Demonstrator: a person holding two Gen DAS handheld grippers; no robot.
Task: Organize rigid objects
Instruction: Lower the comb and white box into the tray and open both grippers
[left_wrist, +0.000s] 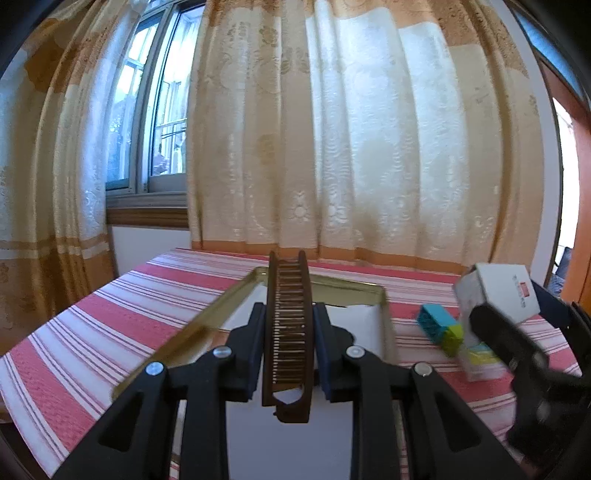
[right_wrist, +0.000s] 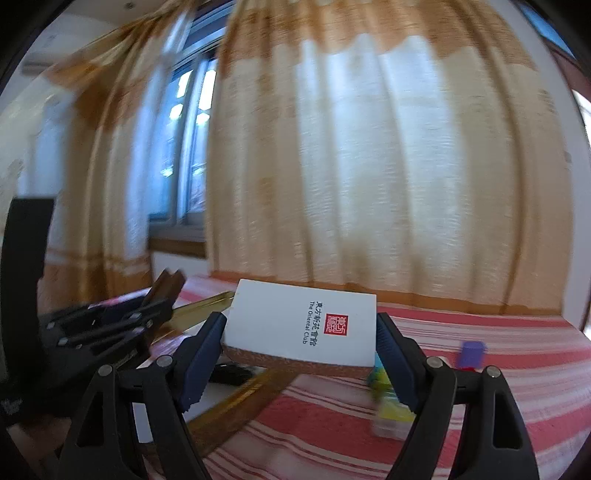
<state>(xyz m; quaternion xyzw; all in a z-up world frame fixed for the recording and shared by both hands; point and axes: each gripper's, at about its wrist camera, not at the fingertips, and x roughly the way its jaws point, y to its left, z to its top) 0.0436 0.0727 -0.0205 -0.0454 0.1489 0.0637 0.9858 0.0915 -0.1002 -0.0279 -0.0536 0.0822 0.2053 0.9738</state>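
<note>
Only the right wrist view shows the white box's red seal and "The Oriental Club" print, clamped by the right gripper above the striped tablecloth. The left gripper pinches a brown comb over the gold-rimmed tray, which holds white paper.

The right gripper clamps a white box above the striped tablecloth.
</note>
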